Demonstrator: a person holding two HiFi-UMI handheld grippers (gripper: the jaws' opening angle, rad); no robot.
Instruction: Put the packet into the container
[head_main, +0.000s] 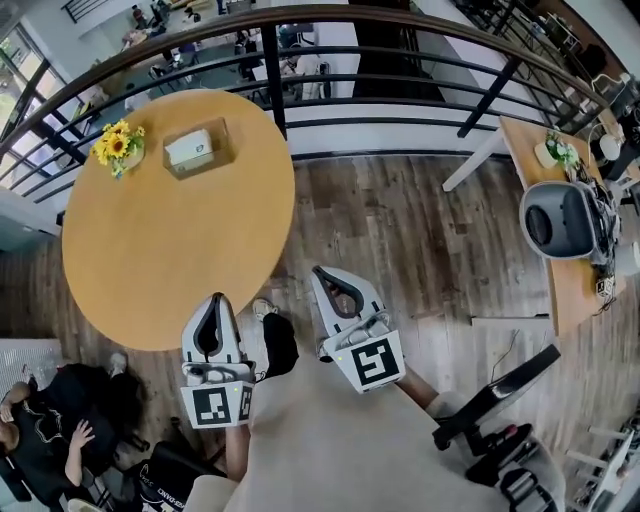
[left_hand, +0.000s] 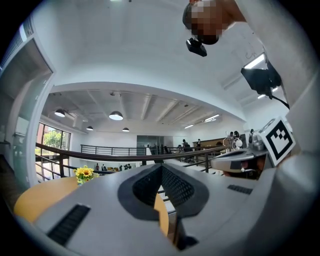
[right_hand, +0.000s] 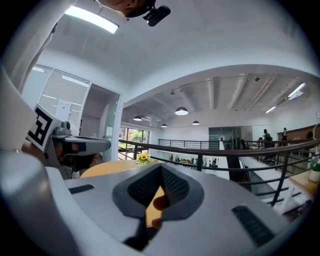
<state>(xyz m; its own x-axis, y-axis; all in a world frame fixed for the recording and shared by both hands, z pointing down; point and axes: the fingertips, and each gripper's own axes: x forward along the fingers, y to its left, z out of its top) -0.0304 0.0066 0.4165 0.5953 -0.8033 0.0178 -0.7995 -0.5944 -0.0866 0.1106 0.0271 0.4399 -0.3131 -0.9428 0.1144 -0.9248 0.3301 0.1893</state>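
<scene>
Right gripper (right_hand: 160, 167) closed; container (head_main: 198, 147) head-view only.

One container (head_main: 223, 150), one table (head_main: 170, 250)

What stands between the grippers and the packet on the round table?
Nothing visible: from the left gripper and the right gripper to the packet at the container there is only bare table and floor; the sunflowers stand aside.

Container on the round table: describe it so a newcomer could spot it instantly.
Start at the round wooden table beside the curved dark railing. Near its far edge, beside the sunflower bunch, sits the container. It is the only boxy thing there: low, square, with something white inside.
</scene>
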